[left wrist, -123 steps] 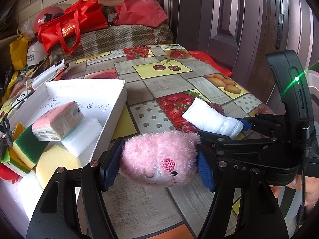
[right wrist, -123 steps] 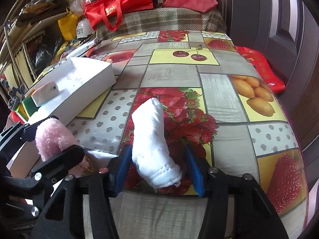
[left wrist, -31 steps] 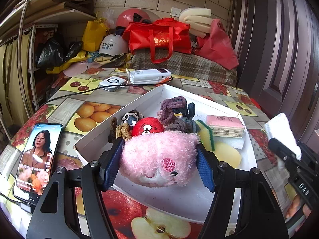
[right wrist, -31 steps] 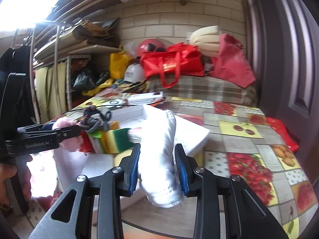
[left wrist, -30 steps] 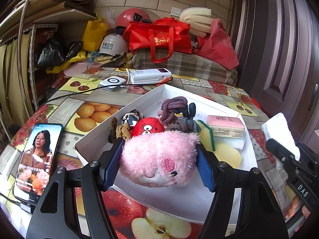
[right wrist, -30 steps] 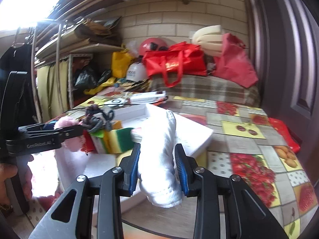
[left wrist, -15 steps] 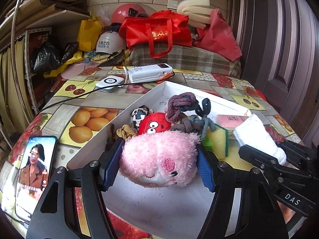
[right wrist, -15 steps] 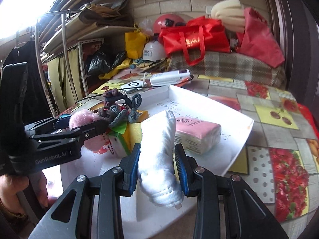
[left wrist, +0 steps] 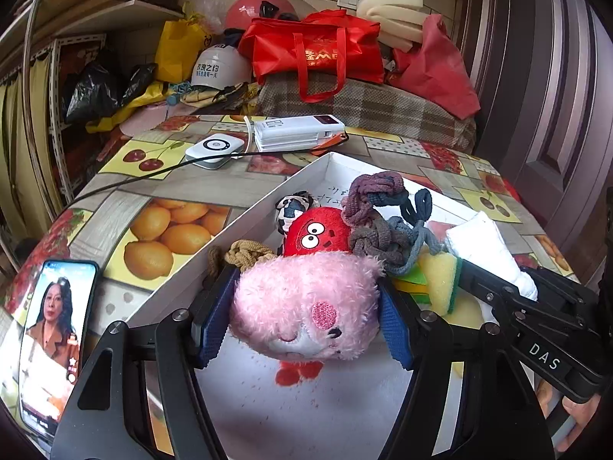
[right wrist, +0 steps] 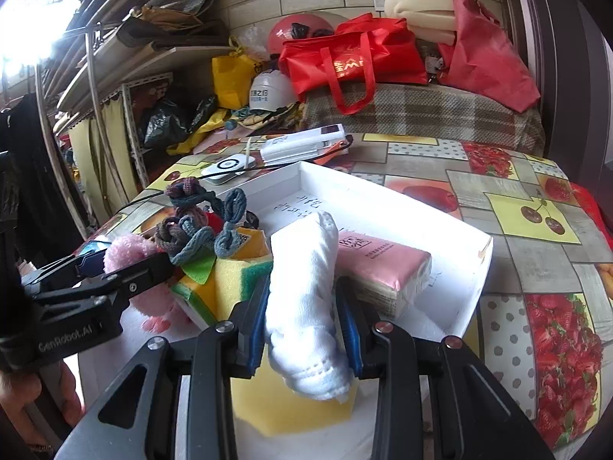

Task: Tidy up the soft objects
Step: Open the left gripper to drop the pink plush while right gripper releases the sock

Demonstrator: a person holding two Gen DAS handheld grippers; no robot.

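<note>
The left gripper (left wrist: 306,314) clamps a pink plush pig (left wrist: 302,306) above the white box (left wrist: 245,226), just inside its near-left wall. The right gripper (right wrist: 304,318) pinches a rolled white sock (right wrist: 306,299) over the yellow sponge (right wrist: 268,402), between the stacked sponges (right wrist: 226,280) and the pink tissue pack (right wrist: 383,268); bare floor lies toward the far corner.
</note>
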